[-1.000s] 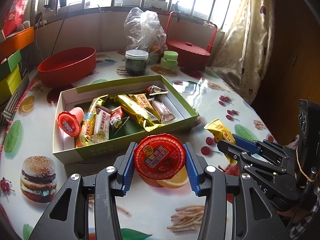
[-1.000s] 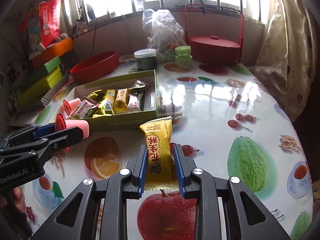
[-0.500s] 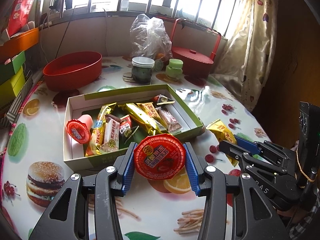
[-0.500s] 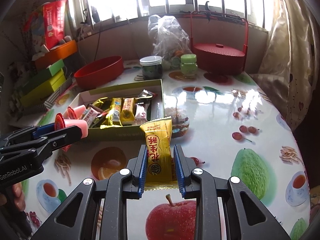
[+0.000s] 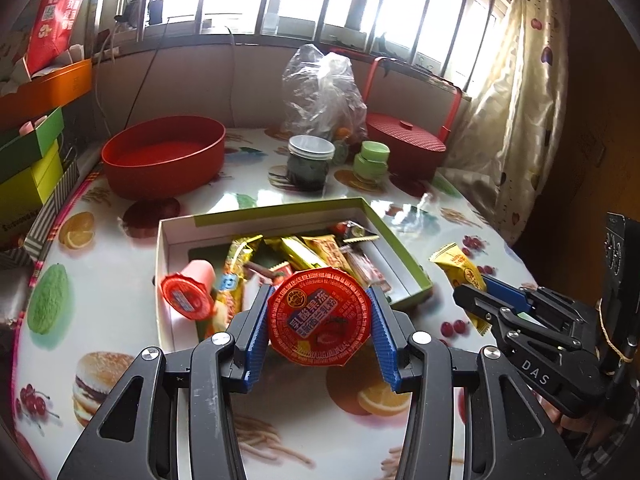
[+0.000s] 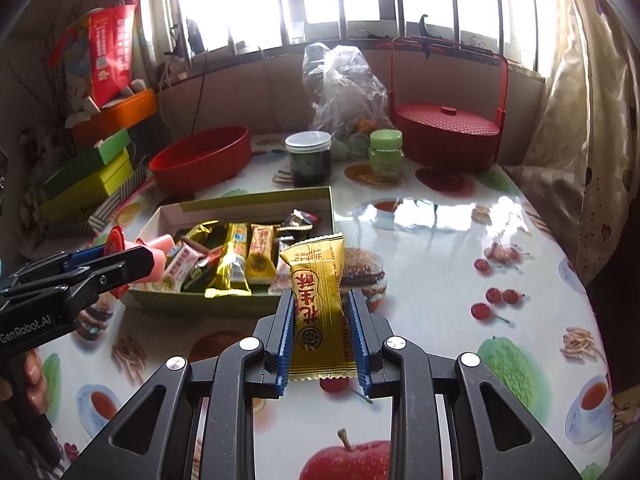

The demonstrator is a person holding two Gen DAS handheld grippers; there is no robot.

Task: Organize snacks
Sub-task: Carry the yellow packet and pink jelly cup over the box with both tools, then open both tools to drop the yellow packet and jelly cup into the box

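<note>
In the left wrist view, the left gripper grasps a red-lidded jelly cup above the near edge of the green snack box. In the right wrist view, the right gripper is clenched on a yellow peanut-candy packet, just beside the box's near right corner.

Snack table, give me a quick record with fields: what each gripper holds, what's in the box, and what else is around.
left gripper: shut on jelly cup
right gripper: shut on yellow packet
box: open, holds wrapped bars and a pink cup lying on its side
behind box: red bowl, dark jar, green jar, plastic bag, red basket
</note>
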